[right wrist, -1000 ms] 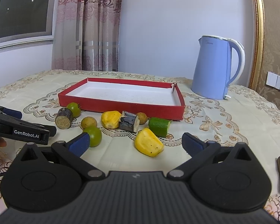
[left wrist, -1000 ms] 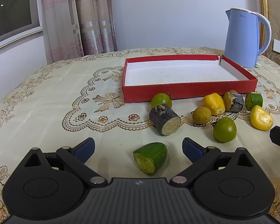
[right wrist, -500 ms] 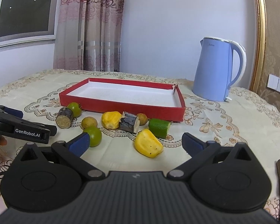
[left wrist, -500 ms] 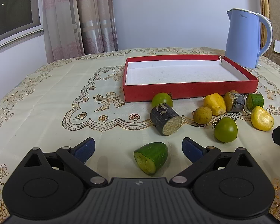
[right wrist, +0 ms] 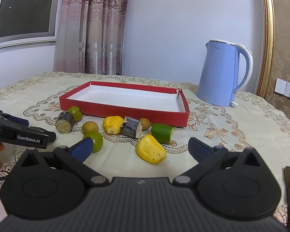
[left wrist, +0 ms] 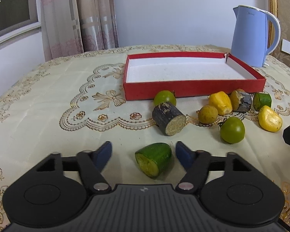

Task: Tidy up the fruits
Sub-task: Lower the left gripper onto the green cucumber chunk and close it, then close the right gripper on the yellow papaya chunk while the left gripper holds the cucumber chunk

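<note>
While closing around the cut green cucumber piece (left wrist: 154,161), left claw (left wrist: 143,153) about half open, right pad just beside the piece, left pad clear of it, no squeeze visible yet. Piece lying on table (left wrist: 38,104), well in front of red tray (left wrist: 193,90), cut face toward the camera. Right claw (right wrist: 140,147) wide open, holding nothing, hovering low over table with yellow fruit chunk (right wrist: 150,149) in front of it between the pads. Red tray white inside, no fruit in it. Strung along tray's near wall: green round fruit (left wrist: 164,97), dark sugarcane stub (left wrist: 169,120), small tan round fruit (left wrist: 207,114), second yellow chunk (left wrist: 220,102), second cane stub (left wrist: 240,100), second cucumber piece (left wrist: 263,100). Another green round fruit (left wrist: 232,129) nearer than those. Blue kettle (left wrist: 251,38) behind tray's far right corner.
</note>
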{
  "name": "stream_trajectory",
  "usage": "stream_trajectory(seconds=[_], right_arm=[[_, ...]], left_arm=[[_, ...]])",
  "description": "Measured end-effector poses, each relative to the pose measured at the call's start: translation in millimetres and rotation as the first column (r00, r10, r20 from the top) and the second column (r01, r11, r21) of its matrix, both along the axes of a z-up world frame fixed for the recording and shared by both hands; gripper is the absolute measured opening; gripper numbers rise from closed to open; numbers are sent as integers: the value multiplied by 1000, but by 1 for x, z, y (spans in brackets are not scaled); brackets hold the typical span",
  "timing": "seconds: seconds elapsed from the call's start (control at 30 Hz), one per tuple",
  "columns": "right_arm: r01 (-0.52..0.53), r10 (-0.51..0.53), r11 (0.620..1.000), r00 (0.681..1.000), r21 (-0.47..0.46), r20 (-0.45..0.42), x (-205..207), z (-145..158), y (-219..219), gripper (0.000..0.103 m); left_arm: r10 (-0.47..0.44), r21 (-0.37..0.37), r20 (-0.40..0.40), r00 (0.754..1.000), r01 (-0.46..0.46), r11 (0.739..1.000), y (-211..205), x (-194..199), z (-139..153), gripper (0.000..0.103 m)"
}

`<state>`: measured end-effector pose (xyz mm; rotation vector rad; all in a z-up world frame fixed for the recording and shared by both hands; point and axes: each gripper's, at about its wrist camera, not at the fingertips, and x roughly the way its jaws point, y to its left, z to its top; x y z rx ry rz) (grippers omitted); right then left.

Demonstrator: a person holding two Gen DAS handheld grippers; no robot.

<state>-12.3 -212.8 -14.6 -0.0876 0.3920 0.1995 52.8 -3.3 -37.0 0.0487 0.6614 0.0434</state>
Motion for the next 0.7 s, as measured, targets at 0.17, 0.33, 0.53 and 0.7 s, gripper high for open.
stream_trajectory(seconds=[0.17,0.33,0.53,0.7], right_arm=[[0,0,1000,1000,2,0,0,0,0,103],[-6,6,1000,1000,-26,0,0,1,1,103],[-9,8,999,1000,-32,-5,4,2,-5,103],[-36,36,998,999,-47,-12,8,2,-9,103]], left_arm=[[-30,-19,-5,1000,30,999,-1,0,-1,49],[-53,-28,-3,999,52,998,-3,-1,-1,37],[-86,-83,2,996,86,993,4,-5,2,37],[-87,-83,30,996,90,993,9,-10,10,37]])
